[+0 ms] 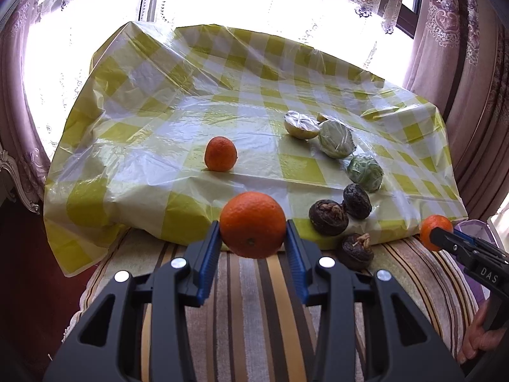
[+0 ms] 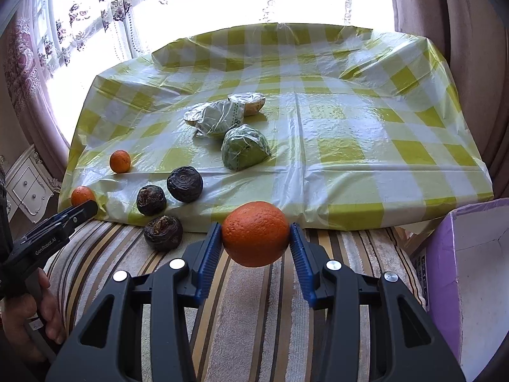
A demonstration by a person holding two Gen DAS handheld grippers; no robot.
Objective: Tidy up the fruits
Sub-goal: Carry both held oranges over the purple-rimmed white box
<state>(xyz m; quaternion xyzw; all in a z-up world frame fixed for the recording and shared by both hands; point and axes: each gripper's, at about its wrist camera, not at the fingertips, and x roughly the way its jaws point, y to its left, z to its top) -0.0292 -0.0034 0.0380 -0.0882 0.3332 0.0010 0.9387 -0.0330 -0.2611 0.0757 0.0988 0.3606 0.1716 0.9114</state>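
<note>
My left gripper (image 1: 253, 232) is shut on an orange (image 1: 253, 224), held above the striped cushion; the same gripper and orange (image 2: 82, 195) show at the left of the right wrist view. My right gripper (image 2: 255, 237) is shut on another orange (image 2: 255, 234), which also shows at the right edge of the left wrist view (image 1: 434, 227). A third orange (image 1: 220, 153) sits on the yellow checked cloth (image 1: 159, 159). Three dark wrinkled fruits (image 1: 327, 217) lie near the cloth's front edge, one on the cushion (image 1: 355, 251). Several film-wrapped green and yellow fruits (image 1: 335, 138) lie further back.
A purple box (image 2: 470, 270) stands at the right of the striped cushion (image 2: 254, 302). The checked cloth covers a raised surface, rumpled at its back and left. Curtains and a bright window are behind. A white cabinet (image 2: 28, 187) stands at far left.
</note>
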